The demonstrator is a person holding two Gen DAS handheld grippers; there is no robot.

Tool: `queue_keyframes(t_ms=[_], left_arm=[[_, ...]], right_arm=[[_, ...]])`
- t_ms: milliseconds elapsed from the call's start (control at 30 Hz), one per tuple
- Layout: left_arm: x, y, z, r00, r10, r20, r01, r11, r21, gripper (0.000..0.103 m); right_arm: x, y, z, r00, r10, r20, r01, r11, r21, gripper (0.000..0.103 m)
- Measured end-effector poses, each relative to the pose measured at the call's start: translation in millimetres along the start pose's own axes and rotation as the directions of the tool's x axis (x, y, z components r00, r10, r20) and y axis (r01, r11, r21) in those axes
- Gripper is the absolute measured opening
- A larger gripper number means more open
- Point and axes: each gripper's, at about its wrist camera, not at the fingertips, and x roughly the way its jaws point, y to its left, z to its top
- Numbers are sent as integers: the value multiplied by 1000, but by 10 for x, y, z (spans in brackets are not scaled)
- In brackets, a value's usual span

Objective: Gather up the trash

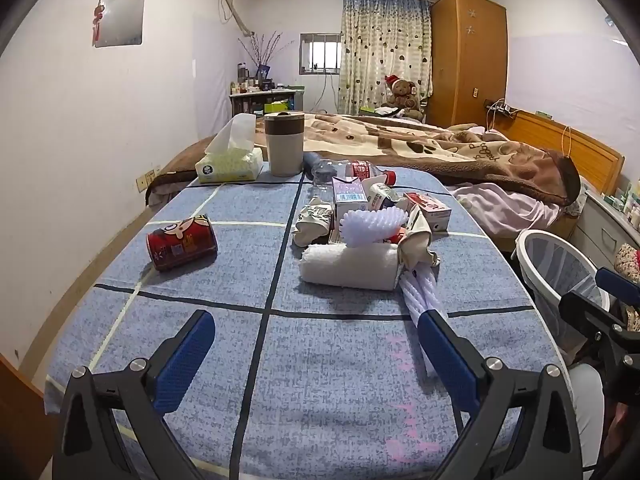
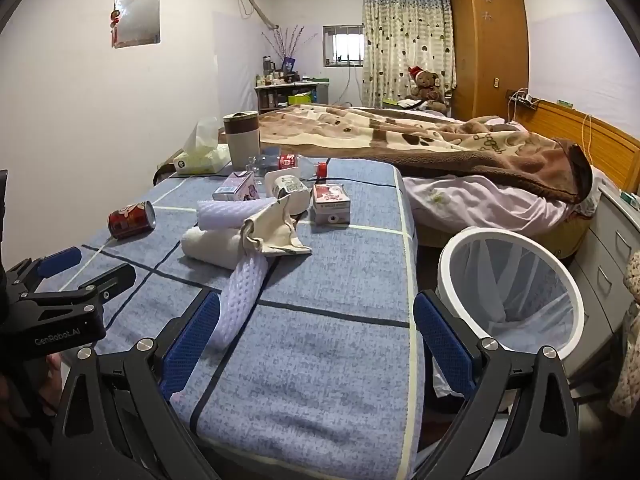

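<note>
We hold both grippers tilted downward over the near end of a table covered in a blue checked cloth (image 1: pixel 340 380), the left gripper (image 1: pixel 316 344) and the right gripper (image 2: pixel 316 326) each with its blue pads spread wide and nothing between them. The trash sits in a heap toward the middle of the table: a rolled white towel (image 1: pixel 348 266), white foam netting (image 1: pixel 374 222), small cartons (image 1: pixel 350 196), a crumpled plastic bottle (image 1: pixel 352 172), and, apart to the left, a red can (image 1: pixel 182 242) on its side. The left view shows the can's printed side and only part of the white mesh bin (image 1: pixel 560 268) at the table's right edge; the right view shows the bin (image 2: pixel 508 292) whole, just beside the table, and the left gripper's body at the frame's left edge. A tissue box (image 1: pixel 230 166) and a lidded cup (image 1: pixel 284 144) stand at the far end.
</note>
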Motion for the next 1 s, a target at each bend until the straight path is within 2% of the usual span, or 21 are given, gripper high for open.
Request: queue_keyframes(t_ms=[1000], left_arm=[[16,14,7,1000,0,-4,0,1000,-2,103]], right_arm=[[16,-7,7,1000,-2,-3,2,1000,-1,99]])
